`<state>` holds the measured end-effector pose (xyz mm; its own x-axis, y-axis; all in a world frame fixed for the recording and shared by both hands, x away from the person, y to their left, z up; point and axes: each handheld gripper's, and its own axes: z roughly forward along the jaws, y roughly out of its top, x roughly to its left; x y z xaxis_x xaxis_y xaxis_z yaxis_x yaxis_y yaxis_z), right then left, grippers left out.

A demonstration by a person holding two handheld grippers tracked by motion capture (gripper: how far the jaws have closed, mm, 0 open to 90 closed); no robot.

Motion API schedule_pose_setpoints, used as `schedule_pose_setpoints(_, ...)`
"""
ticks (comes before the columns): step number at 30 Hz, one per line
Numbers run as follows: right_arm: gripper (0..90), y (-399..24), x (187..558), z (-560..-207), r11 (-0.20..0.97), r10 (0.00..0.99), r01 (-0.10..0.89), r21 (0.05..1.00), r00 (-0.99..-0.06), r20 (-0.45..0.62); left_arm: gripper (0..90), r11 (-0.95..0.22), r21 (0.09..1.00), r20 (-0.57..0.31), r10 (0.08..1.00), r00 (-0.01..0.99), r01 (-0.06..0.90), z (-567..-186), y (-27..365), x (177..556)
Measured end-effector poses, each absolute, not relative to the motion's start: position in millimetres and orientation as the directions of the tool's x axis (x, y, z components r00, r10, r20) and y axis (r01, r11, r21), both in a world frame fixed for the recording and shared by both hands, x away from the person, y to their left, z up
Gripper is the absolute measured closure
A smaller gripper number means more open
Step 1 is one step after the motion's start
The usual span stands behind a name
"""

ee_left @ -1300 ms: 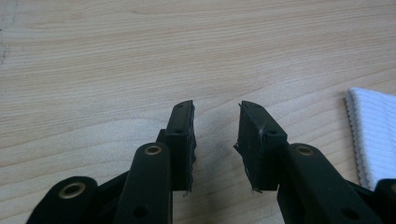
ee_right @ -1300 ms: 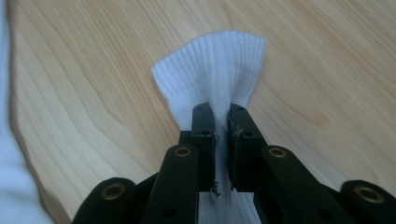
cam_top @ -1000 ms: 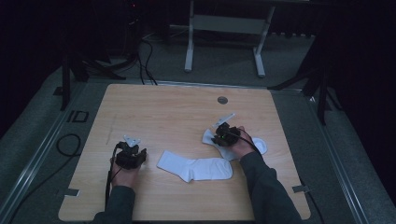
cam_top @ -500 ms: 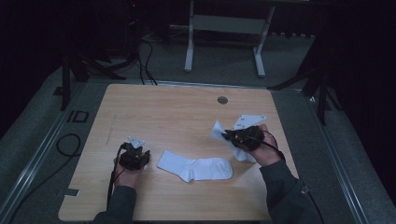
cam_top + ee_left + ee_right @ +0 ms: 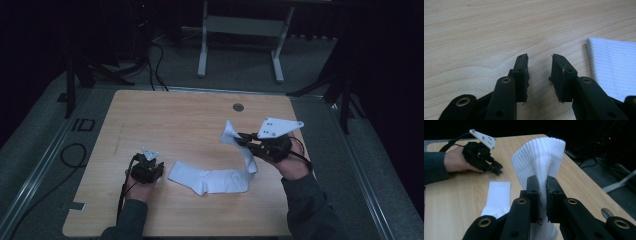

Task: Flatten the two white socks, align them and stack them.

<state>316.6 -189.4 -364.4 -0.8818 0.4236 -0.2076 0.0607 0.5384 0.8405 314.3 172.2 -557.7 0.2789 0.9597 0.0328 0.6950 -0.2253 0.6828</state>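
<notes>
Our right gripper has its jaws pressed shut on a white sock, holding it near the ribbed cuff. One second ago this gripper was low on the table with the sock lying under it; now we have it lifted above the wood, and the sock hangs down from the jaws like a strip, its lower end touching or lying on the second sock. We judge that the pick-up is done and the next step is to lay this sock along the other one.

Our left gripper rests on the table with the jaws a little apart and nothing between them, just beside the cuff of the flat sock. It did not move in this time.

Behind and to the left of the socks the wood is free, so there is good room. Our right hand is close to the right edge of the table, so we should bring the sock inward, not outward.
</notes>
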Motion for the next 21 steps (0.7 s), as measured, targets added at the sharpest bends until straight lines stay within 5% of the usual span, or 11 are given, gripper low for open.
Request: schedule_pose_setpoints(21, 81.8, -125, 318, -427, 0.544, 0.322, 0.116, 0.831, -0.943, -0.079, 66.6, -0.261, 0.683, 0.034, 0.944, 0.327, 0.682, -557, 164, 310)
